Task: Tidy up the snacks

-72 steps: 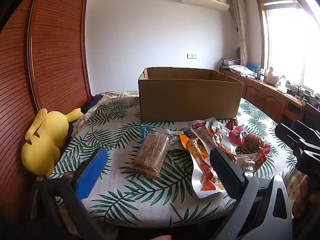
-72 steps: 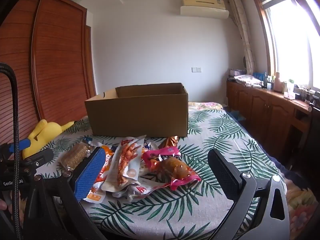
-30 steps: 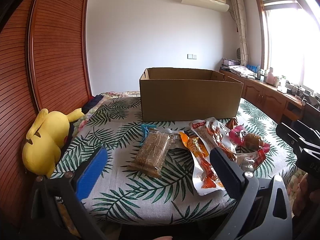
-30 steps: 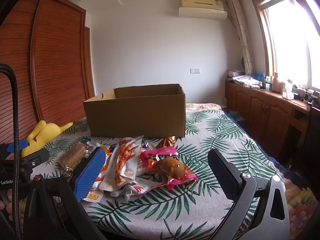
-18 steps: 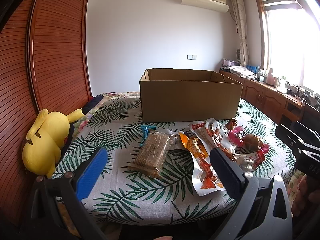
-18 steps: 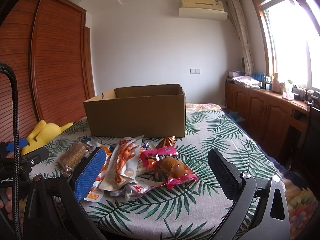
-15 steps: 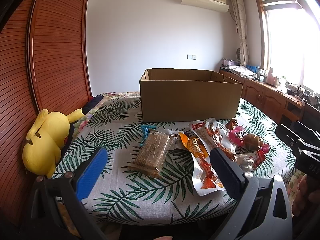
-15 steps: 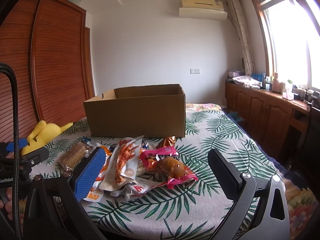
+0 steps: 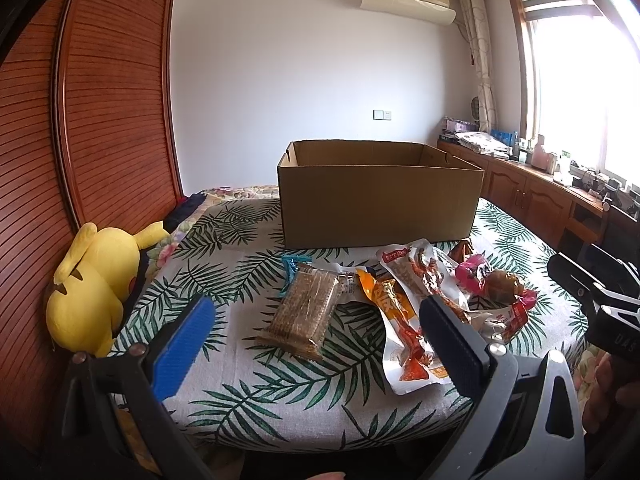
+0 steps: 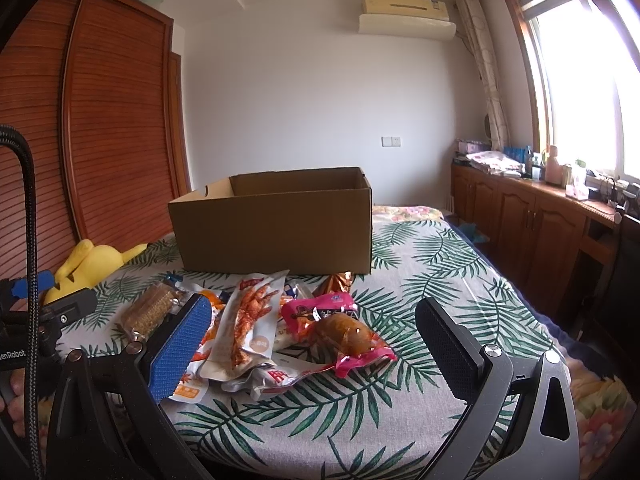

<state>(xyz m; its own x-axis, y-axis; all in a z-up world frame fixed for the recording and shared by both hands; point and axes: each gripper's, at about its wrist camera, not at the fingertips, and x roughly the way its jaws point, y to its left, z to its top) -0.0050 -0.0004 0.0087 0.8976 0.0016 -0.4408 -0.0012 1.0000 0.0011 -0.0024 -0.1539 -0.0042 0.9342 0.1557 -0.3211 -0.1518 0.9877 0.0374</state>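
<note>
Box is looking like matt brown cardboard; snack packs are shining, glossy plastic film (crinkly); bedcover is showing matt woven cloth; wardrobe is gleaming w/ varnished wood.

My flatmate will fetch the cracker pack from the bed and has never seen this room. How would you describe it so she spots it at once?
Start at the open brown cardboard box on the palm-leaf bedspread; the snack pile lies in front of it. The clear-wrapped block of brown crackers lies at the pile's end nearest the yellow plush toy. It alone is see-through and brick-shaped; its neighbours are flat printed pouches.

Both wrist cams low, share box.
</note>
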